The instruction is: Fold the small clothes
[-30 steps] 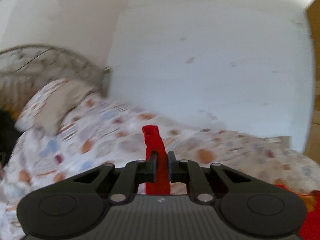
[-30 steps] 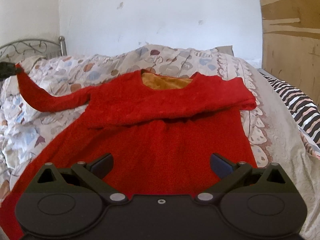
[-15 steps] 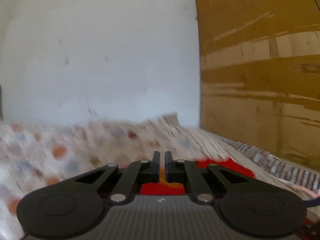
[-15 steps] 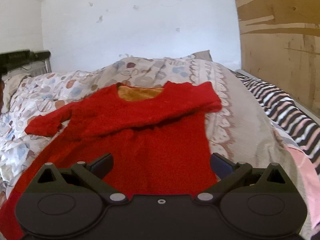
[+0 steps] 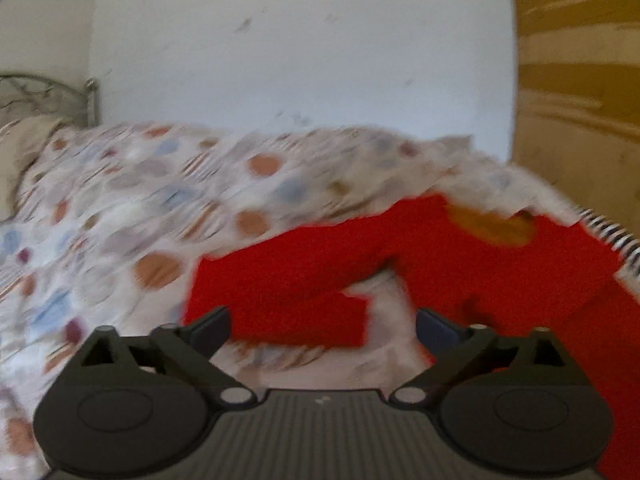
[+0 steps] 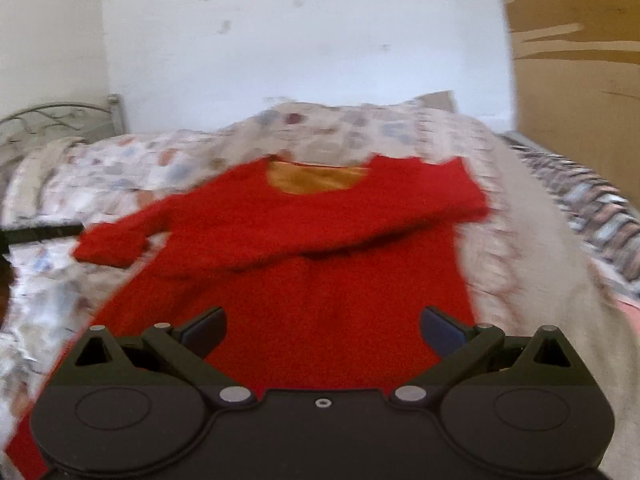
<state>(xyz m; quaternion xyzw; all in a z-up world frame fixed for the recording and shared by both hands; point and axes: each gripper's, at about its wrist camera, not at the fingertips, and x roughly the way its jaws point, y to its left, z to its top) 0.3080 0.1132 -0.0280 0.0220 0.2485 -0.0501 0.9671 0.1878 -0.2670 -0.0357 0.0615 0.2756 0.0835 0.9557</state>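
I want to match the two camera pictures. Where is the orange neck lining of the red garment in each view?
Left wrist view: the orange neck lining is at the right, above the middle, behind the red garment.
Right wrist view: the lining is near the centre, in the upper half, at the garment's far end.
Shared landmark: the metal bed frame at the left edge of both views.

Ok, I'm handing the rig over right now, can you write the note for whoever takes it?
Left gripper: jaws opening, nothing between them; the red sweater's sleeve lies just ahead.
Right gripper: jaws wide, empty, above the sweater's body.
Red sweater: flat on the patterned bedspread, neck away.
Done: one sleeve folded across the chest.
Left: the other sleeve, then the body.
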